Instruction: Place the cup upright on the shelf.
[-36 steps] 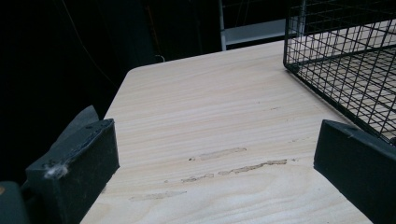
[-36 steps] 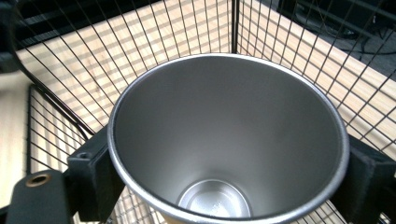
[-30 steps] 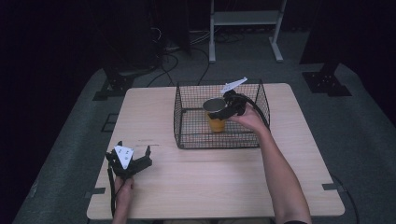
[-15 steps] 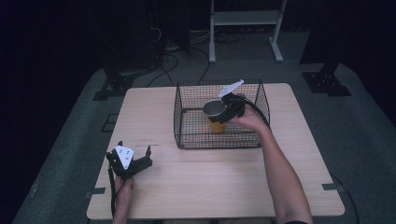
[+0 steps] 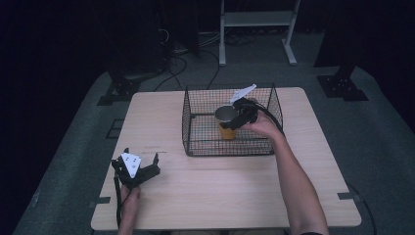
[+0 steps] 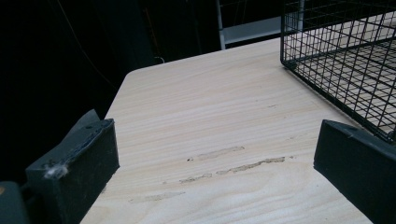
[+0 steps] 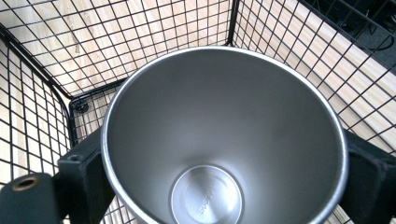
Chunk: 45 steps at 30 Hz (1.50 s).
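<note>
The right tool (image 5: 238,116) grips a smooth, round steel cup (image 5: 226,115) with orange sides, inside the black wire-mesh basket (image 5: 195,128) near the pale wooden table's (image 5: 220,186) far edge. The left tool (image 5: 138,169) rests near the front left corner, jaws wide apart.

**Shiny cup, wire basket, wood table**

The cup (image 7: 224,140) is smooth, shiny metal inside and orange outside. The basket (image 5: 195,122) is thin black wire. The table (image 6: 210,121) is pale, matt wood with scuff marks. Both grippers' jaws look like dull black plastic.
</note>
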{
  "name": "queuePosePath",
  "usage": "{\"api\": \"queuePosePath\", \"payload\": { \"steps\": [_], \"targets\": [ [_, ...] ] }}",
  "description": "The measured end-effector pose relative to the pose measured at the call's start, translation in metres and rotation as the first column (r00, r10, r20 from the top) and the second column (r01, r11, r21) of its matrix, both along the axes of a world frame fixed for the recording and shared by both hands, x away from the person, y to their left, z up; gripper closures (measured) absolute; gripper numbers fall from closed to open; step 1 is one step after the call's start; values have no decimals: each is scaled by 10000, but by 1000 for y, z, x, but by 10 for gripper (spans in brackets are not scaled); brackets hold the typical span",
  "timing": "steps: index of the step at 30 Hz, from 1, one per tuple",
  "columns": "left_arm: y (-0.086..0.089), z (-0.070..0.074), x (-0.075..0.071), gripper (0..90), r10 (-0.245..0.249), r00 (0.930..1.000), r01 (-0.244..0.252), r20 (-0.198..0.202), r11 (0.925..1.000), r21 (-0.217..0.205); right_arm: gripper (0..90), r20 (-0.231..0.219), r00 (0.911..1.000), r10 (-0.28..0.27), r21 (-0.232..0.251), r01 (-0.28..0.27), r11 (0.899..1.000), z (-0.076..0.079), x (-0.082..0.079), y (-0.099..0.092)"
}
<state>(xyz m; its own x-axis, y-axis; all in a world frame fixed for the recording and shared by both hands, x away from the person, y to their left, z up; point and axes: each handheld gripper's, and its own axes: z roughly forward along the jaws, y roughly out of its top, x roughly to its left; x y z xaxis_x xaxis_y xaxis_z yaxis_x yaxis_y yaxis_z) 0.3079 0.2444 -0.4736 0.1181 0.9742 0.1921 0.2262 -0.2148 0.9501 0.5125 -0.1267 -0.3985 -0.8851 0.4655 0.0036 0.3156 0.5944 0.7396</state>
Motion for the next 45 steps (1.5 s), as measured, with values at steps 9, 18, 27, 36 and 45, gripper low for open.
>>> {"api": "queuePosePath", "payload": {
  "steps": [9, 18, 27, 36, 45],
  "targets": [
    [-1, 0, 0, 0, -17, 10000, 17, -8, 9999, 106, 30, 119, 9999, -122, -161, 124, 9998, 1, -2, -3],
    [-1, 0, 0, 0, -63, 10000, 63, -4, 9998, 194, 21, 215, 9997, -117, 304, 110, 9995, 6, -5, -4],
    [-2, 0, 0, 0, -74, 10000, 74, -2, 9998, 208, 20, 236, 9997, -89, 573, 76, 9983, 8, -5, -3],
    [-2, 0, 0, 0, -78, 10000, 78, 10, 9997, 219, 21, 414, 9991, -128, 933, 89, 9956, 13, -6, -5],
    [-2, 0, 0, 0, -63, 10000, 63, 10, 9997, 236, 21, 520, 9985, -167, 1312, 98, 9913, 18, -7, -8]
  ]
}}
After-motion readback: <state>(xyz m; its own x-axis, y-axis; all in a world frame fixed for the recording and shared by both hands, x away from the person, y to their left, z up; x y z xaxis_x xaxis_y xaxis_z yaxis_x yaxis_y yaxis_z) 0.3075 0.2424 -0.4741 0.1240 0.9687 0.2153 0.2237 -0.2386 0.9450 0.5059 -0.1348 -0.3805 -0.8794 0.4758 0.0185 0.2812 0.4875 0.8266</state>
